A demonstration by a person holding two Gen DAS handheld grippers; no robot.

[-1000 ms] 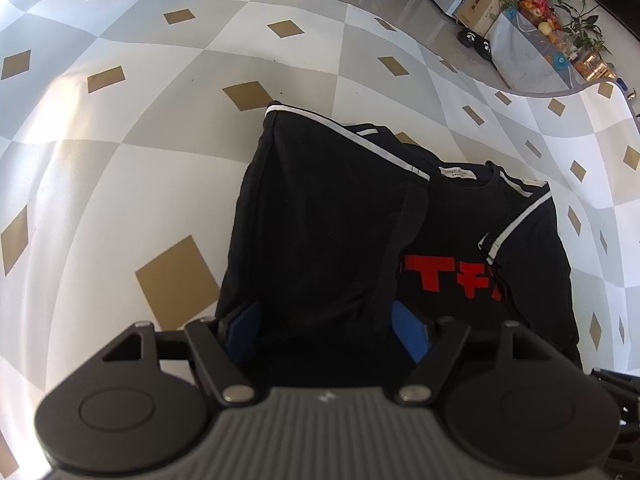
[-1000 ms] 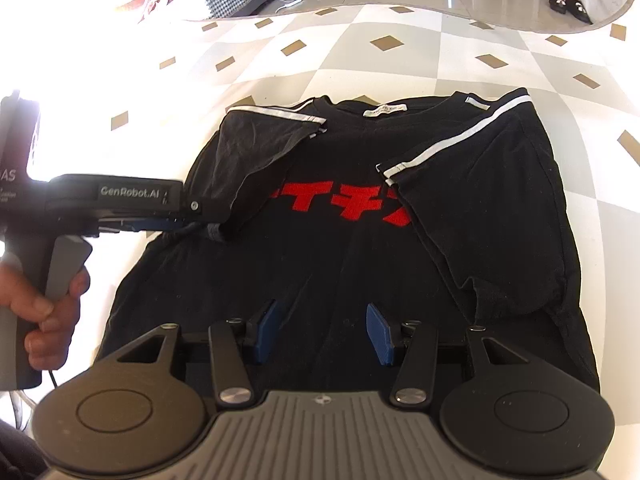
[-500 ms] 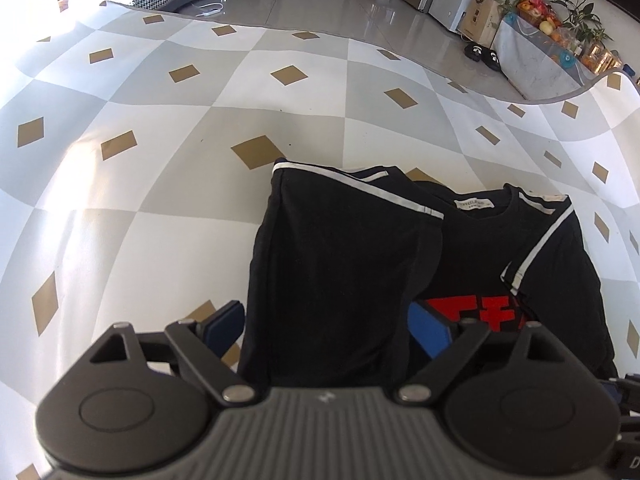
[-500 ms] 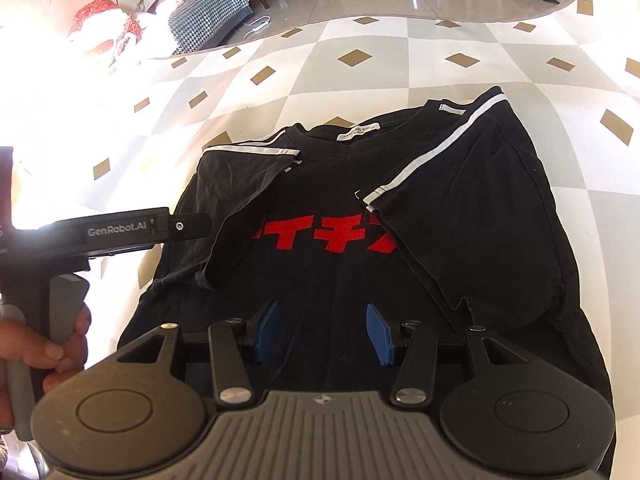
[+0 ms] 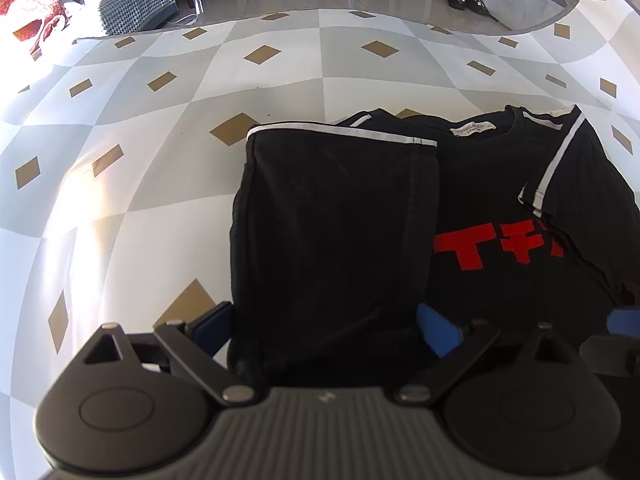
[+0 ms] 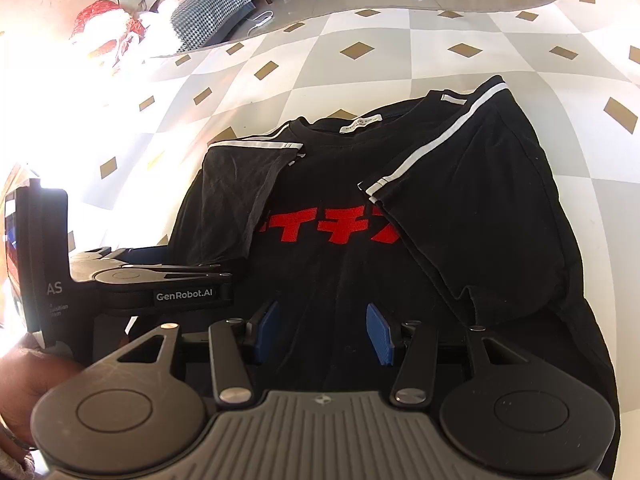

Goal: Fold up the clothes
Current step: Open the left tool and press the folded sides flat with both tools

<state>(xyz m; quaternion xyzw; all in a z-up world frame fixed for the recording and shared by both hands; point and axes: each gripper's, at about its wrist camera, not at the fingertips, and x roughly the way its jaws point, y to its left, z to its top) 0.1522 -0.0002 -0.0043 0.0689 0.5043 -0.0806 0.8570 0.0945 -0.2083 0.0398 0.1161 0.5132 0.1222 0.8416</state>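
Left tool point(image 5: 324, 330) opening wide, letting go of folded side of shirt point(image 5: 500, 200); right tool point(image 6: 322, 332) hovering half-open, gripping nothing (sides folded in). Next: bottom-to-collar fold, needing hem grasp.

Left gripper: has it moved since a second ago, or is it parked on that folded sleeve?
Yes. In the right wrist view, the left gripper has slid down along the folded sleeve, away from its white stripe, jaws opening.

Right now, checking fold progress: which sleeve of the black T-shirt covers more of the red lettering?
The sleeve on the picture's right: its striped cuff overlaps the lettering's end. The other sleeve barely reaches it.
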